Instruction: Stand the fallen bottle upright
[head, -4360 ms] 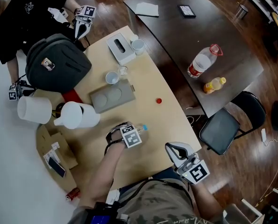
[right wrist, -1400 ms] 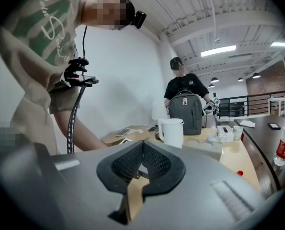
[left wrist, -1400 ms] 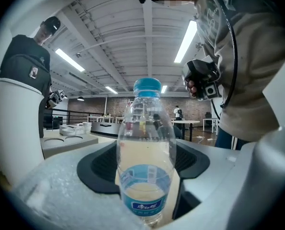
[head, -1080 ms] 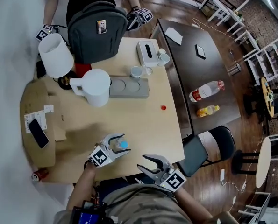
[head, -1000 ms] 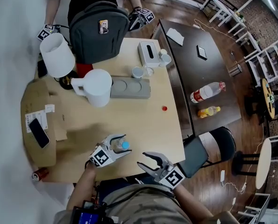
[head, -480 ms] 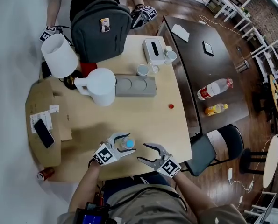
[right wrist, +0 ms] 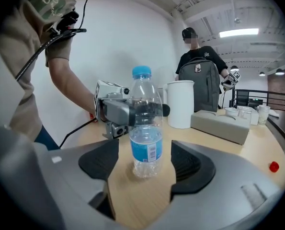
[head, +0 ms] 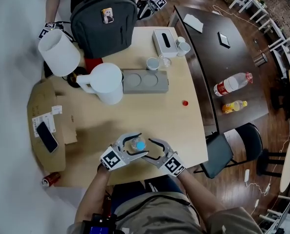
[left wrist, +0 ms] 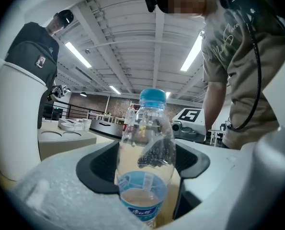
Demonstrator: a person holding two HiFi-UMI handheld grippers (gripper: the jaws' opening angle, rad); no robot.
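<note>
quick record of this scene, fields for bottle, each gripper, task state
bottle: clear plastic bottle with blue cap, upright on the light wooden table
left gripper: shut on the bottle's body
right gripper: open, jaws have just been opening; bottle in the gap between them, untouched
task state: bottle standing, left grip not yet released

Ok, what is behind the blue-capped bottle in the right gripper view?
The left gripper, closed on the bottle, is right behind it. Farther back to its right stand a white pitcher and a grey backpack. The bottle hides part of that gripper.
</note>
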